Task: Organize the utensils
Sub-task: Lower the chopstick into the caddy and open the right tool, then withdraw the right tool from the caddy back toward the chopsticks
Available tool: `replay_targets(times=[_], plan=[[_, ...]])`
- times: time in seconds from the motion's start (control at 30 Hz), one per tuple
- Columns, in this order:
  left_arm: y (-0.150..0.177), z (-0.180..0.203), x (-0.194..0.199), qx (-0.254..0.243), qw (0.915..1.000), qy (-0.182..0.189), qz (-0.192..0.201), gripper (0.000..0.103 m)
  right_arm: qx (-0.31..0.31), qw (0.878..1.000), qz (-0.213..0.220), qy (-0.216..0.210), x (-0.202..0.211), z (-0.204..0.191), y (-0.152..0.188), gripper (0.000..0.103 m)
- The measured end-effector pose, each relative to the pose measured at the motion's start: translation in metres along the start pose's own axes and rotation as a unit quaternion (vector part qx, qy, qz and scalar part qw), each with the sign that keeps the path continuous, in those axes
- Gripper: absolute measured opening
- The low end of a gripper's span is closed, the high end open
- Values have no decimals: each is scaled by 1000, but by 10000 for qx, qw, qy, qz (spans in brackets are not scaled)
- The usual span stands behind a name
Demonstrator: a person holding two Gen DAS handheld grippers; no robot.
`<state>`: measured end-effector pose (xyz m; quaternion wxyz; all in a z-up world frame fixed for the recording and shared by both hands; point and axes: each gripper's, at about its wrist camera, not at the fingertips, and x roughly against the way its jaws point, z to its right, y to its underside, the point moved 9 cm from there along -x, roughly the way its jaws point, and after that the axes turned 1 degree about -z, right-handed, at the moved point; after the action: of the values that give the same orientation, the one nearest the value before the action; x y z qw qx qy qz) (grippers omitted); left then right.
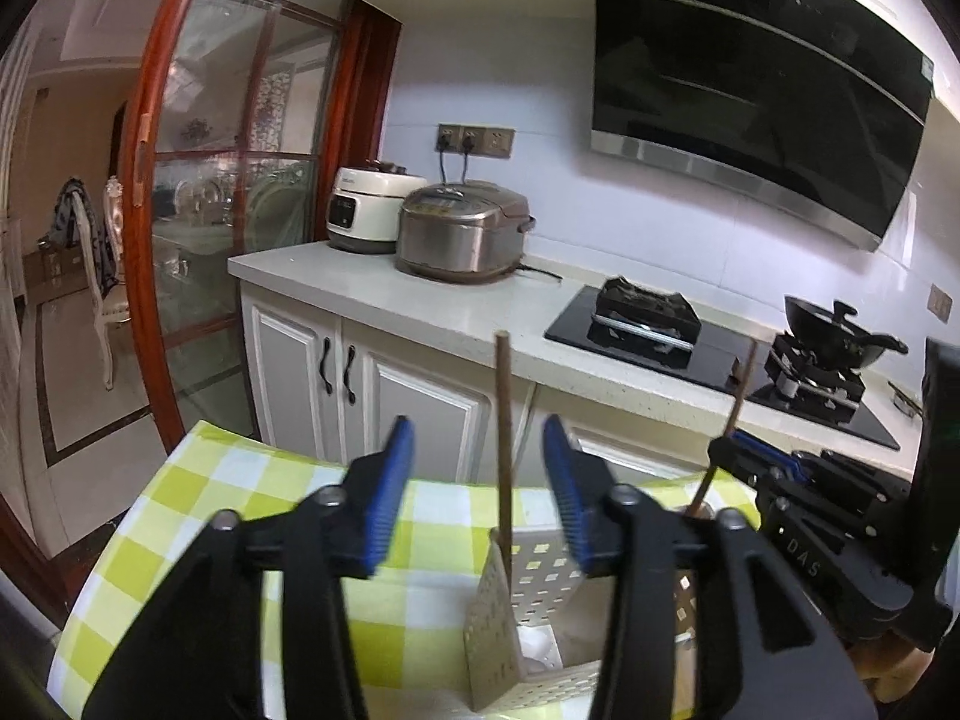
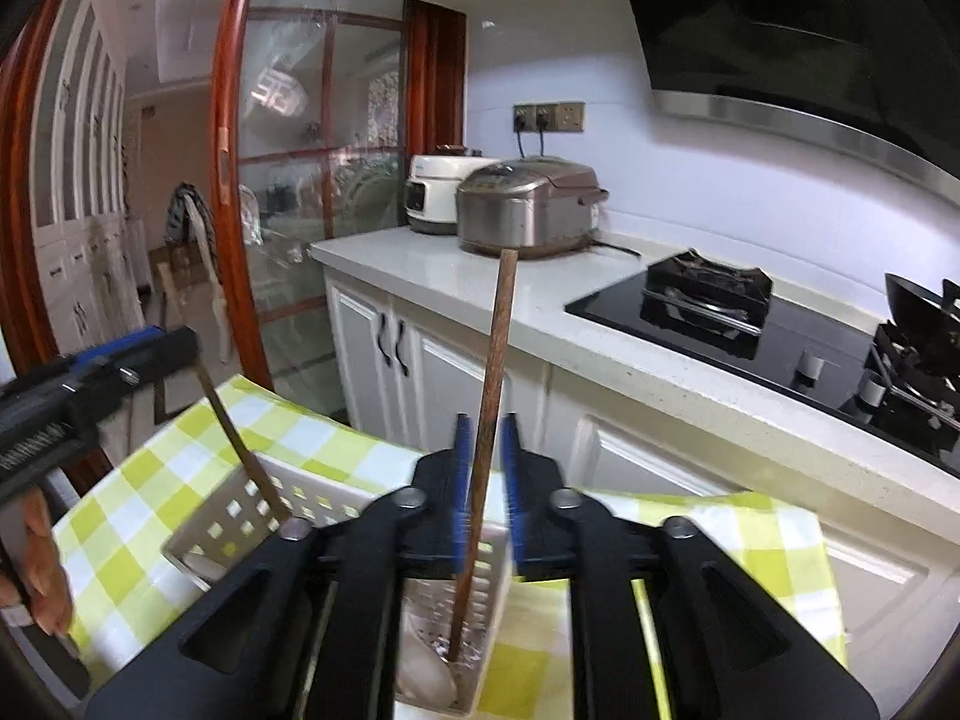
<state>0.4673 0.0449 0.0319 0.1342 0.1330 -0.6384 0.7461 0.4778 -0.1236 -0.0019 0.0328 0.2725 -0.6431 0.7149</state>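
A white perforated utensil holder [image 1: 540, 576] stands on a green-checked cloth [image 1: 210, 510]. One brown chopstick [image 1: 503, 420] stands upright in it between the blue pads of my left gripper [image 1: 480, 474], which is open and clear of the chopstick on both sides. In the right wrist view a second chopstick [image 2: 489, 372] rises from the holder [image 2: 240, 510] between the pads of my right gripper [image 2: 486, 450]. These jaws stand narrowly apart, with a gap at the right pad. The left gripper [image 2: 168, 348] shows at the left, above the other chopstick [image 2: 240, 450].
A white counter [image 1: 420, 312] behind the table carries two rice cookers [image 1: 462, 234], a black gas hob [image 1: 648, 324] and a wok [image 1: 834, 336], under a black hood [image 1: 756, 102]. A red-framed glass door [image 1: 240, 180] is at the left. A hand [image 2: 36, 552] holds the left gripper.
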Motion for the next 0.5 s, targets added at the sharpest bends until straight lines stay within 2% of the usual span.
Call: replay_targets(times=[0.03, 0.07, 0.23, 0.43, 0.5], plan=[[-2, -3, 5, 59, 10000, -31, 54, 55, -84, 10000, 10, 29, 3, 5, 0, 41], [-3, -7, 8, 105, 9999, -50, 86, 59, -181, 9998, 37, 45, 6, 10, 1, 47], [-3, -22, 30, 309, 9992, -161, 191, 66, -405, 9990, 99, 147, 28, 31, 6, 48], [8, -35, 65, 468, 9982, -264, 262, 80, -536, 9983, 204, 128, 67, 36, 18, 48], [15, -40, 81, 498, 9977, -342, 303, 89, -574, 9980, 249, 95, 85, 35, 25, 48]])
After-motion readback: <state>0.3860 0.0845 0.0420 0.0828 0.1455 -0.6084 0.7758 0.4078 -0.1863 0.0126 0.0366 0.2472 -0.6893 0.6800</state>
